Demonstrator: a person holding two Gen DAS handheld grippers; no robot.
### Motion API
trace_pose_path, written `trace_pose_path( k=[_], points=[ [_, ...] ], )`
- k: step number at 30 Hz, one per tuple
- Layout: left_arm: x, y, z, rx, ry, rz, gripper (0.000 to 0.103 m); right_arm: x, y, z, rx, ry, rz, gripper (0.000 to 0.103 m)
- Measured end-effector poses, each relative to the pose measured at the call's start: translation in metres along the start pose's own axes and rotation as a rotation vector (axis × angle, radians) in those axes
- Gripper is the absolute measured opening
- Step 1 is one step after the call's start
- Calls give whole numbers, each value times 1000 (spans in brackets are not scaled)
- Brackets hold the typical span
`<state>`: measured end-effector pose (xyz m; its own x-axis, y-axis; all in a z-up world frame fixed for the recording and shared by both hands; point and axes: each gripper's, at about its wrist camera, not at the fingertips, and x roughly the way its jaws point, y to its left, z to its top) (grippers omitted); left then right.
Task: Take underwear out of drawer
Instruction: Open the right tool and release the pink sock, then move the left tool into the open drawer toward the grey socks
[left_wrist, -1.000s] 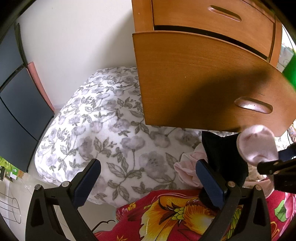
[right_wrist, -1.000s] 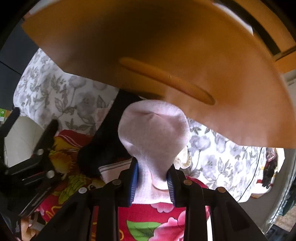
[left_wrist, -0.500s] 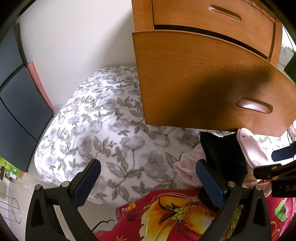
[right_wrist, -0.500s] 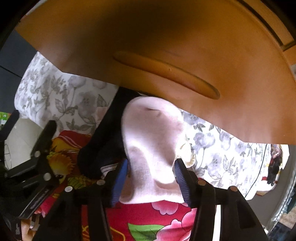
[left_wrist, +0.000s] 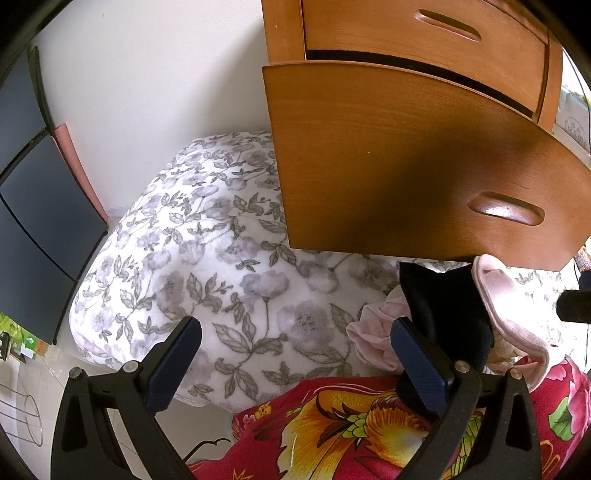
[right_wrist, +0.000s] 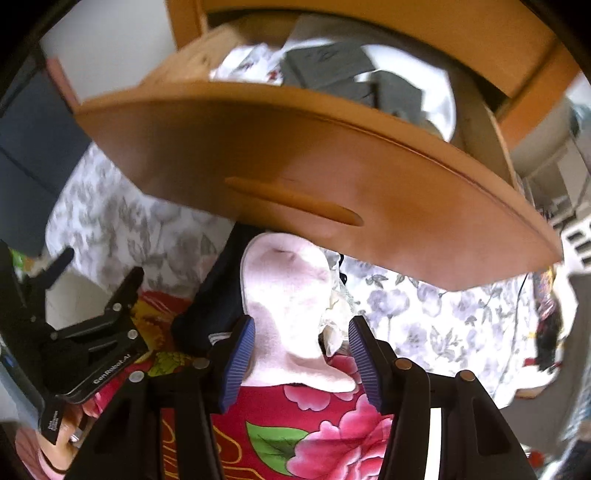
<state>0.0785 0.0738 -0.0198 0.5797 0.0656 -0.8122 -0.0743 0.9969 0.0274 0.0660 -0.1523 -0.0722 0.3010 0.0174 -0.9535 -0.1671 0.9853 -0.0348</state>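
A pale pink undergarment (right_wrist: 288, 295) lies on the bed below the open wooden drawer (right_wrist: 295, 162), leaning on a black garment (right_wrist: 210, 302). My right gripper (right_wrist: 301, 358) is open, with its blue pads either side of the pink piece's near end and not clamping it. In the left wrist view the same pink piece (left_wrist: 509, 314) and the black garment (left_wrist: 447, 314) sit under the drawer front (left_wrist: 406, 166), beside another crumpled pink cloth (left_wrist: 376, 332). My left gripper (left_wrist: 295, 362) is open over the bed and holds nothing. Folded grey items (right_wrist: 332, 62) show inside the drawer.
A grey floral blanket (left_wrist: 221, 258) covers the bed, with a red flowered blanket (left_wrist: 351, 424) nearer me. A shut upper drawer (left_wrist: 424, 40) sits above the open one. Dark panels (left_wrist: 33, 221) stand at the left by the white wall.
My right gripper opened and let go of the pink garment, which settled onto the pile. The right view then lifted, so the drawer's inside shows. The left gripper stayed still.
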Motion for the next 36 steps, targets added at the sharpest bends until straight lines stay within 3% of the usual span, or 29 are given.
trace_pose_path(
  k=[5,10,17,21,25,32,36],
  points=[
    [0,0,0,4,1,2,102,-18,-17,-31,124,-148,8,57],
    [0,0,0,7,3,5,102,-28,-31,-58,180,-207,-36,57],
    [-1,0,0,8,-1,7,102,-33,-36,-67,173,-288,-65,58],
    [-2,-1,0,16,0,15,102,-33,-37,-72,169,-339,-42,80],
    [-2,-3,0,27,1,31,102,-27,-34,-76,157,-341,-28,82],
    [-5,-10,-2,72,-16,69,102,-23,-40,-85,187,-358,-13,102],
    [-8,-14,-3,94,-28,80,102,-23,-44,-87,203,-371,-15,103]
  ],
)
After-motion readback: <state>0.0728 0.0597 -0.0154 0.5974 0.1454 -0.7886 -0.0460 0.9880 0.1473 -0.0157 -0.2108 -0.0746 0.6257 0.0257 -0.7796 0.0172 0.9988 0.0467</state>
